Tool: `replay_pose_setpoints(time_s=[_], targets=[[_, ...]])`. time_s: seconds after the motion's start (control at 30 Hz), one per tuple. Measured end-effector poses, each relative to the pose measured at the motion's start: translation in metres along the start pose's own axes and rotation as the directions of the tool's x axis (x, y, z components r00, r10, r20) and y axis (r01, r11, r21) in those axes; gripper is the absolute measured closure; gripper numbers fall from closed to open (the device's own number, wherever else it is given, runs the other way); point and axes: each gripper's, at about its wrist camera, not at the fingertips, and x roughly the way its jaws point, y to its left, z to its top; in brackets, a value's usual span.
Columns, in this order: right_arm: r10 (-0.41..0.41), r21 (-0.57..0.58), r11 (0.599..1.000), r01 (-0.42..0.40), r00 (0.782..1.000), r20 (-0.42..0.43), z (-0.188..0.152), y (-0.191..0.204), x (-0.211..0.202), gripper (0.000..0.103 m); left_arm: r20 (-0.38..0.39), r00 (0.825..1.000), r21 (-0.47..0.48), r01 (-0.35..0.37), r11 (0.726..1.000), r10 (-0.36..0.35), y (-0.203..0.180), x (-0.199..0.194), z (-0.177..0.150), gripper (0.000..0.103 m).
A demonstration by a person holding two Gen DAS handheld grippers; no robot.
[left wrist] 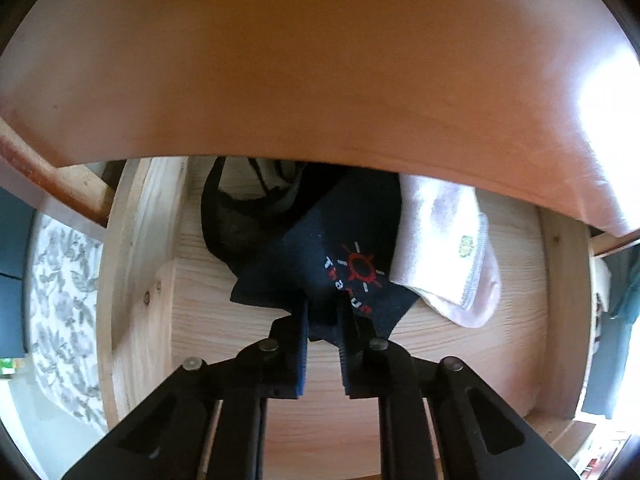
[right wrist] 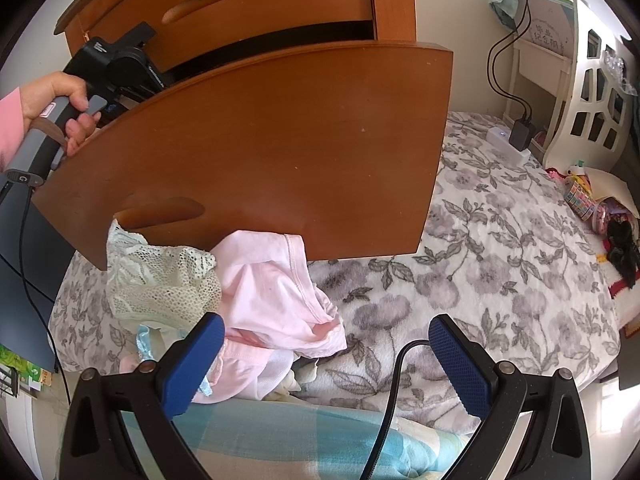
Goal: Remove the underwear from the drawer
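Left claw clamped on the navy garment's near edge, deep in the drawer. Right claw wide apart, empty, above the bed. Thin pinch, could slip off. Might also drag along the pink cloth just right of it.

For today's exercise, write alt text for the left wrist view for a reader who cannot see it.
The left gripper has its jaws closed on a dark navy garment with a red sun print, inside an open wooden drawer. A pale pink cloth lies beside the garment, and black underwear lies behind it.
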Motion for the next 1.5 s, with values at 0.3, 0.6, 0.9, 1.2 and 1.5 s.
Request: replay_pose_setpoints(time_s=[0.3,0.6,0.9,1.2,1.5], targets=[[0.001,-0.001,1.000,-0.001,1.000,-0.007,0.000,0.000,0.000,0.000,0.116,0.984,0.042,0.132,0.990,-0.136,-0.003,-0.035,-0.010,0.095],[-0.001,-0.005,1.000,0.001,1.000,-0.012,0.000,0.001,0.001,0.000,0.197,0.936,0.071,0.282,0.957,-0.291,0.000,-0.070,-0.040,0.096],[-0.006,-0.009,1.000,0.006,1.000,-0.010,0.000,0.002,0.001,0.000,0.289,0.855,0.102,0.419,0.902,-0.430,0.014,-0.121,-0.067,0.103],[-0.011,-0.012,1.000,0.011,1.000,0.001,-0.001,0.002,-0.004,0.000,0.165,0.946,0.072,0.272,0.960,-0.280,0.026,-0.088,-0.056,0.099],[-0.005,-0.002,1.000,0.005,1.000,-0.002,0.000,0.000,-0.003,0.000,-0.073,0.996,0.214,0.057,0.975,-0.043,0.010,-0.025,-0.033,0.031]])
